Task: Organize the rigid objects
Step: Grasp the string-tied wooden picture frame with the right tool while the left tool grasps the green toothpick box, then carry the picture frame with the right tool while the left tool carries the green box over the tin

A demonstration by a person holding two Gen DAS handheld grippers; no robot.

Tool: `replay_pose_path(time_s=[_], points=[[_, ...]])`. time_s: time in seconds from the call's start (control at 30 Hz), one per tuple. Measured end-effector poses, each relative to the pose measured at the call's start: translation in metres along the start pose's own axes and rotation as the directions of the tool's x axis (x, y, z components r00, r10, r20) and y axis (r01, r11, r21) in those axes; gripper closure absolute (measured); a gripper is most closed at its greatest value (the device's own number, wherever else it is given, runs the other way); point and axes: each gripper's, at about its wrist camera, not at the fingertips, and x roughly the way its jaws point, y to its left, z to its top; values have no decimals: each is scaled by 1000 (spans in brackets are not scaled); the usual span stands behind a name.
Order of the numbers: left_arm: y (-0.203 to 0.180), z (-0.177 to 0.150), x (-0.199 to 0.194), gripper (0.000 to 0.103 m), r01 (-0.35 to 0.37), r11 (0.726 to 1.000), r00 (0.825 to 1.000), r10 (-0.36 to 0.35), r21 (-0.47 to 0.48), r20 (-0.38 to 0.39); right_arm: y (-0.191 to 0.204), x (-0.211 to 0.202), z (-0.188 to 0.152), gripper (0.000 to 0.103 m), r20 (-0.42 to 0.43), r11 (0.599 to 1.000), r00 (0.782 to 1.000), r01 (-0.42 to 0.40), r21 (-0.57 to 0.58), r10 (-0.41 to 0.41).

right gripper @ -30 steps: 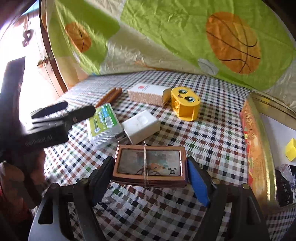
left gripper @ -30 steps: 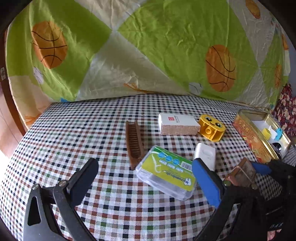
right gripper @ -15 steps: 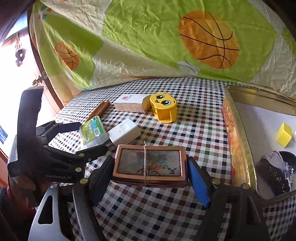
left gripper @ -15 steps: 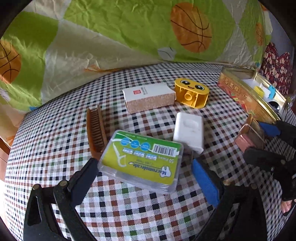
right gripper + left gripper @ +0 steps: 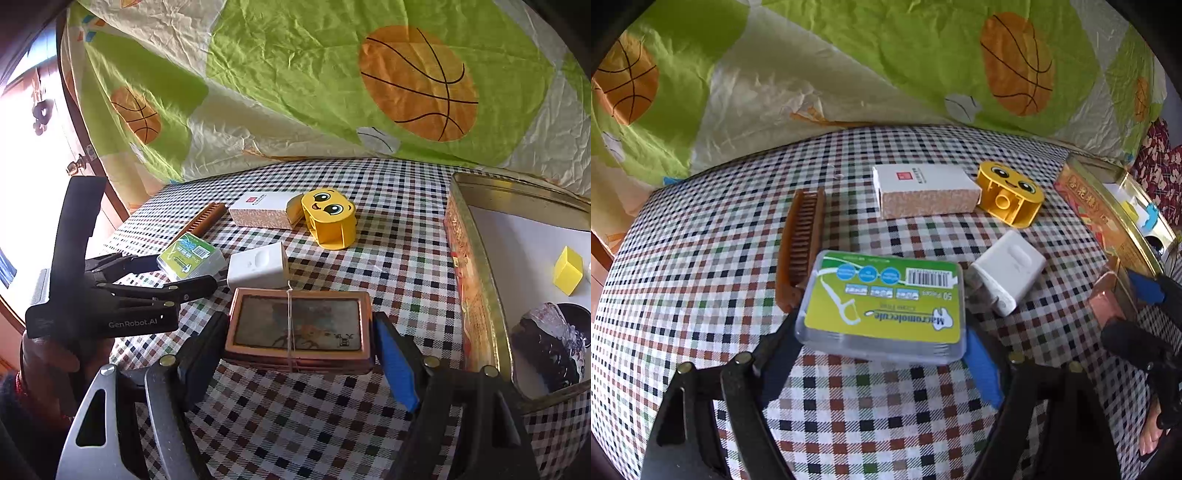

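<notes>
Left wrist view. Left gripper (image 5: 882, 332): straddles the clear plastic floss-pick box with the green label (image 5: 882, 302); jaws just closing, black finger (image 5: 783, 339) against the box's left end, blue pad against its right end, box pinched between them over the checked tablecloth (image 5: 701, 277).

Beside the box: at left, touching its corner, a brown toothed comb (image 5: 801, 240) lying flat; at right, just beside, a white plug-type charger block (image 5: 1006, 271). Farther back: a white carton with speckled cork-coloured side (image 5: 923, 192), touching a yellow toy block with a printed cartoon face (image 5: 1010, 195). Behind the table: a crumpled green and cream sheet printed with orange basketballs (image 5: 886, 55).

Right wrist view. Right gripper (image 5: 299, 332): grips a flat rectangular copper-framed case bound with thin string (image 5: 297, 325) by its two short ends, black finger at left, blue pad (image 5: 395, 365) at right; fingers held apart only by the case's length. Case held level above the cloth, just left of the open gold-rimmed rectangular tin (image 5: 476, 295).

Inside the tin, on its white floor: a small yellow cube (image 5: 569, 269) and a dark rounded object with a shiny wrap (image 5: 550, 347), kind not determinable. At left edge: a person's hand (image 5: 48, 354) around the left gripper's handle.
</notes>
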Motion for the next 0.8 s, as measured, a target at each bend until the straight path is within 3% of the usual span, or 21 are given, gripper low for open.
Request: replay_pose_path(time_s=[0.13,0.27,0.37,0.53,0.63,0.73,0.8], points=[[13,-2,-9,22,28,995,999,-24,-97,46,7,-13,1,24,78,999,997,9,-34,-7],[21,-7,-30,22,32,985,988,-6,-167,152,16,-29,3,24,191,994,981,63,-89,-45],[23,-11,-48,22,36,975,969,19,-217,247,20,-40,3,24,271,986,959,123,-117,-87],[8,-11,-67,22,-50,972,925,132,-231,357,26,-57,2,24,399,968,907,209,-140,-138],[-10,-9,-70,22,-77,974,908,157,-215,389,23,-65,3,24,427,972,895,198,-127,-127],[-29,-7,-68,22,-106,975,908,175,-195,381,18,-64,5,23,414,974,900,197,-111,-135],[-38,-7,-69,22,-148,970,896,215,-194,388,13,-61,6,23,401,974,904,202,-102,-146]])
